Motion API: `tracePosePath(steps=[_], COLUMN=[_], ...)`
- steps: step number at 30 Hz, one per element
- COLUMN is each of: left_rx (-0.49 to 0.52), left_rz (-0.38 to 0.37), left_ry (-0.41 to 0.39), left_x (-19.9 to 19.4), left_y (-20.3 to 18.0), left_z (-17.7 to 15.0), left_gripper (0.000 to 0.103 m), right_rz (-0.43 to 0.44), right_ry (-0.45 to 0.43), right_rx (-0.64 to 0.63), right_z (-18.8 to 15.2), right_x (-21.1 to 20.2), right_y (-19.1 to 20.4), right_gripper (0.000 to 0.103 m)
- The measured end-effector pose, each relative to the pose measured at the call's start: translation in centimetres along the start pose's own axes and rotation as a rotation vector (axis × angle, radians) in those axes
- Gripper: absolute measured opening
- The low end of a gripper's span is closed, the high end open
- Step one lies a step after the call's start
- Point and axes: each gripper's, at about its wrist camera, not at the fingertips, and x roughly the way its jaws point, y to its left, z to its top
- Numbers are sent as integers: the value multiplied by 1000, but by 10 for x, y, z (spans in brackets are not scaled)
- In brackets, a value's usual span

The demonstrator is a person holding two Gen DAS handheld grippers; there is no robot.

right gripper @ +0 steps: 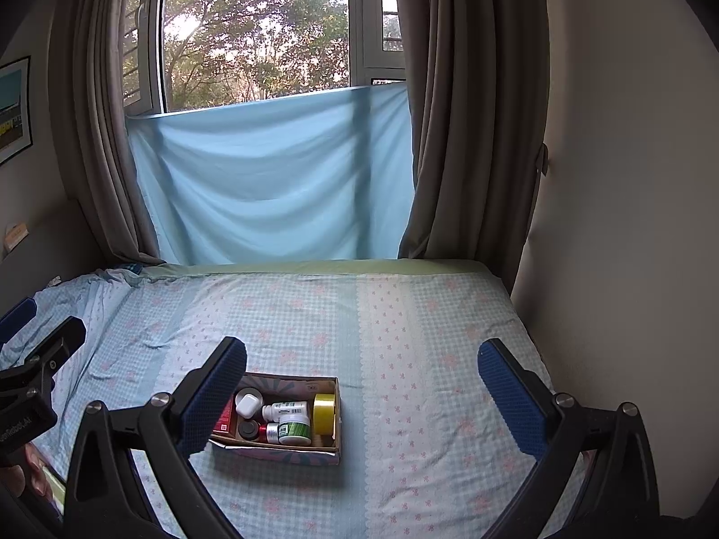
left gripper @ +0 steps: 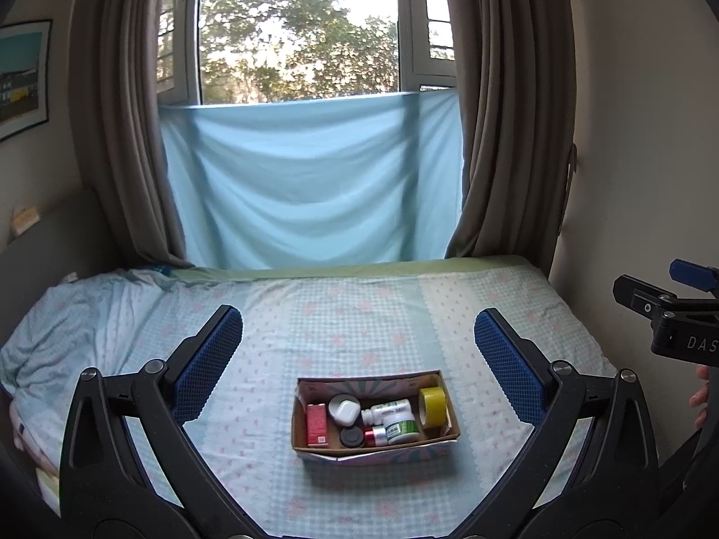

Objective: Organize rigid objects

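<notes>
Parts of the scene are cut off or covered. In the right wrist view the near-left corner of the cardboard box (right gripper: 287, 447) sits behind the left blue pad of the right gripper (right gripper: 361, 361), so the red carton (right gripper: 223, 417) shows only as a sliver. The small dark round lid (left gripper: 351, 437) and the red-capped item (left gripper: 374, 435) beside it are too small to identify. A hand (left gripper: 701, 393) is clipped by the frame at 3 o'clock in the left wrist view, and fingers (right gripper: 31, 471) at 8 o'clock in the right wrist view.

The left gripper (left gripper: 357, 330) is spread wide and holds nothing; the box lies on the bed (left gripper: 314, 314) at 6 o'clock from the gap between its fingertips, centred between the two pads and nearer the camera. The right gripper is likewise wide apart and empty, with the box at about 7 o'clock from its gap, close to its left pad.

The box's long axis runs 9 to 3 o'clock across the left wrist view. Inside, the yellow tape roll (left gripper: 432, 406) stands on edge at the 3 o'clock end, the red carton at the 9 o'clock end. The white bottle (left gripper: 387, 411) lies on its side, long axis roughly 9 to 3, cap toward 9. The green-labelled jar (left gripper: 402, 430) seems to stand upright. A white earbud case (left gripper: 343, 405) lies toward 12 o'clock.
</notes>
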Motion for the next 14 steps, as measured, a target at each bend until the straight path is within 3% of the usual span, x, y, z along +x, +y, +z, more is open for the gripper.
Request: tracePosePath(steps=[7, 14], left_rx=[-1, -36], left_rz=[66, 18], left_ry=[-11, -5], left_x=[1, 5], left_y=[1, 12], left_z=[-2, -2], left_gripper=[103, 103], right_rz=[1, 1], right_ry=[-6, 7], right_rx=[2, 3], right_z=[-1, -3], right_x=[1, 5], right_y=[1, 2], right_gripper=[103, 103])
